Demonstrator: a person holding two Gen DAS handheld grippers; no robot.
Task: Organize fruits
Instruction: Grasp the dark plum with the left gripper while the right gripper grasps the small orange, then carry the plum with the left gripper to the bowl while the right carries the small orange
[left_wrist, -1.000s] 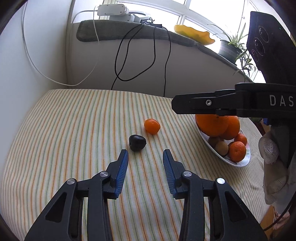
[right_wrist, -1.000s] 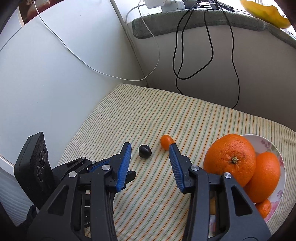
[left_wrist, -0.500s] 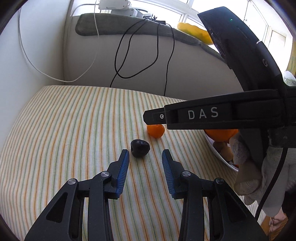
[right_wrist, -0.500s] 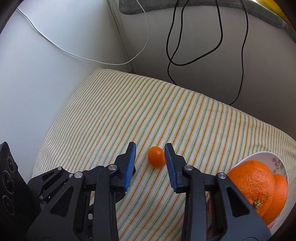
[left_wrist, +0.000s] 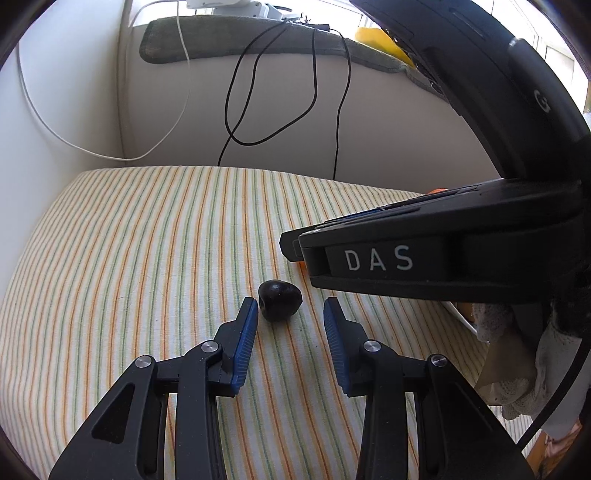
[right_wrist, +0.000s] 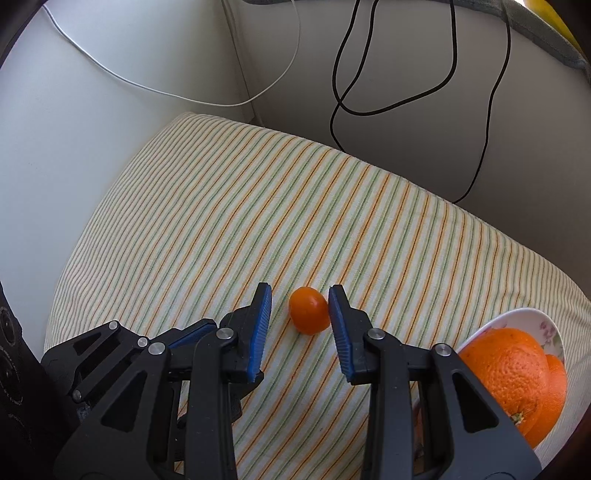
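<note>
Reached for small fruits on striped cloth (right_wrist: 207, 221).
Left gripper (left_wrist: 289, 317) gaped beside wrinkled dark fruit (left_wrist: 279, 300); right gripper (right_wrist: 300, 308), marked "DAS", just narrowing, flanked glossy orange fruit (right_wrist: 308, 310), ungripped.

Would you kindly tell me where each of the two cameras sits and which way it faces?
Left wrist: on the left gripper, angled down at a dark fruit on the striped cloth; its own fingers and the right gripper's body show.
Right wrist: on the right gripper, tilted steeply down at a small orange fruit beside the bowl; its fingers show.
Shared: striped cloth, black cable, each other's gripper.
</note>
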